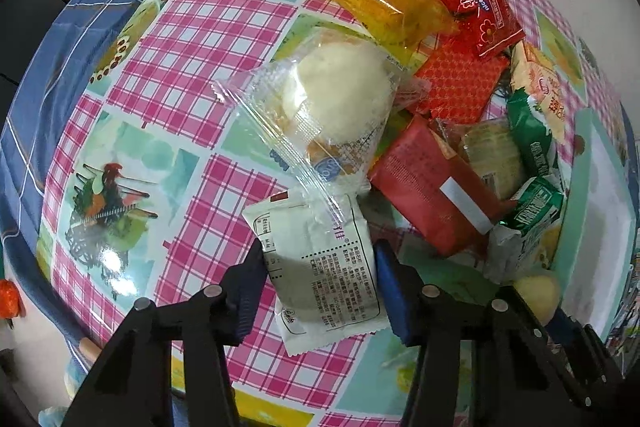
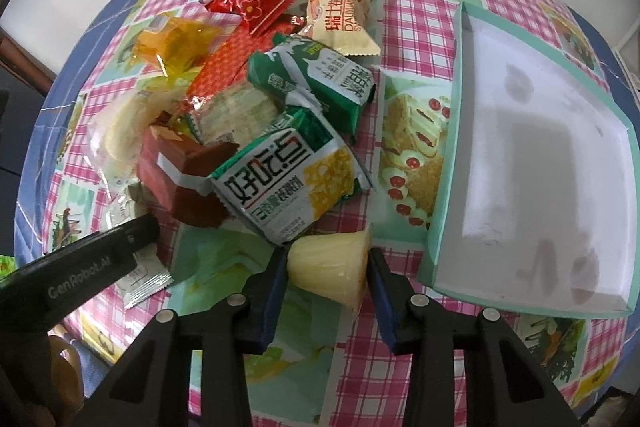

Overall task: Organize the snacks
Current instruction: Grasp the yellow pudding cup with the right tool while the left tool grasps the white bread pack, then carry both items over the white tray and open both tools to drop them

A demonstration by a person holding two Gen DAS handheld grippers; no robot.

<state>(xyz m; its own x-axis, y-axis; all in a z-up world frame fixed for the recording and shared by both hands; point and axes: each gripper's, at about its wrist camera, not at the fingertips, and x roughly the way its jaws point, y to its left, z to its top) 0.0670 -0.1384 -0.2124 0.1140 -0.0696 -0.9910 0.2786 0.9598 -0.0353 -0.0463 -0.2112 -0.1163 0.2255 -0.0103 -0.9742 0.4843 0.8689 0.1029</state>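
Note:
A white snack packet [image 1: 320, 267] with black print lies flat on the checked tablecloth at the near edge of the snack pile. My left gripper [image 1: 318, 251] points straight down over it, its blue pads pressed against the packet's two sides. In the right wrist view the left gripper's black fingers [image 2: 100, 255] reach in from the left onto the same packet [image 2: 144, 283]. My right gripper [image 2: 327, 259] is shut on a pale yellow pudding cup [image 2: 332, 267] lying on its side, just in front of the pile and left of the tray.
A teal-rimmed white tray [image 2: 532, 167] stands to the right, with nothing in it. The pile holds a clear-wrapped pale bun [image 1: 340, 95], an orange packet [image 1: 384, 3], red packets [image 1: 480, 11], a red box [image 1: 428, 183] and green packets [image 2: 280, 179]. Round table's edge [image 1: 60, 47] curves at the left.

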